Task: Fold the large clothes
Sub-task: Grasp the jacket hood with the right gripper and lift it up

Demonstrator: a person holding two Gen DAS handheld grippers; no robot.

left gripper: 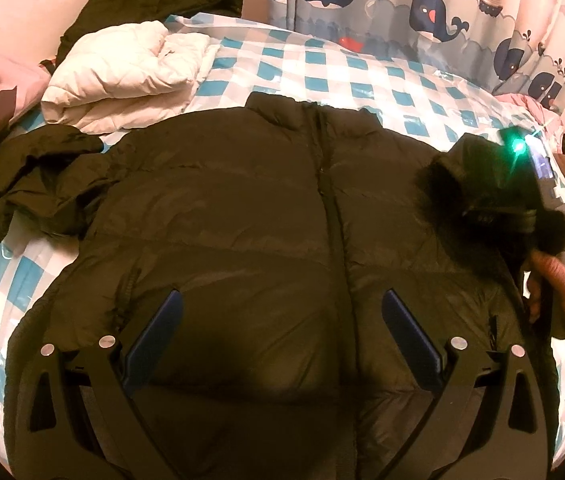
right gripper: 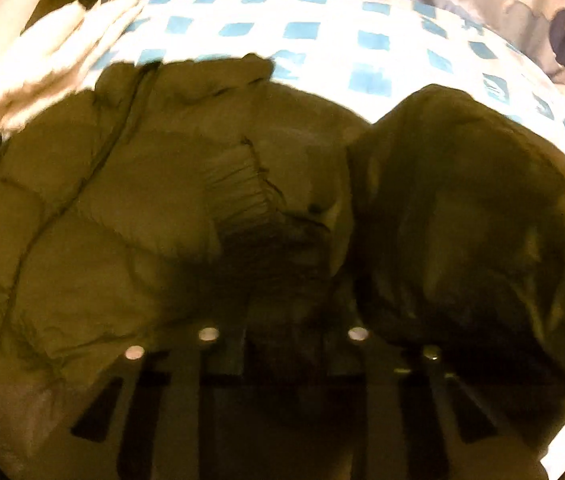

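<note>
Left hand-held gripper [left gripper: 282, 332] hovering wide open over lower front of dark olive puffer jacket [left gripper: 242, 240], blue pads [left gripper: 162, 340] clear of fabric, gripping nothing. Jacket lying front-up, zipped, spread flat on blue-and-white checked bed [left gripper: 322, 68]. Right hand-held gripper [right gripper: 282, 344] pressing down at jacket's right side, jaws narrowed around bunched sleeve fabric [right gripper: 294, 280]; blurred and dark, so actual pinch impossible to confirm. Person's hand [left gripper: 562, 292] gripping its handle. Crumpled left sleeve [left gripper: 38, 176] lying beside jacket. Farther back, folded white puffer coat [left gripper: 122, 76], another dark garment [left gripper: 150, 4], whale-print curtain [left gripper: 422, 4].
</note>
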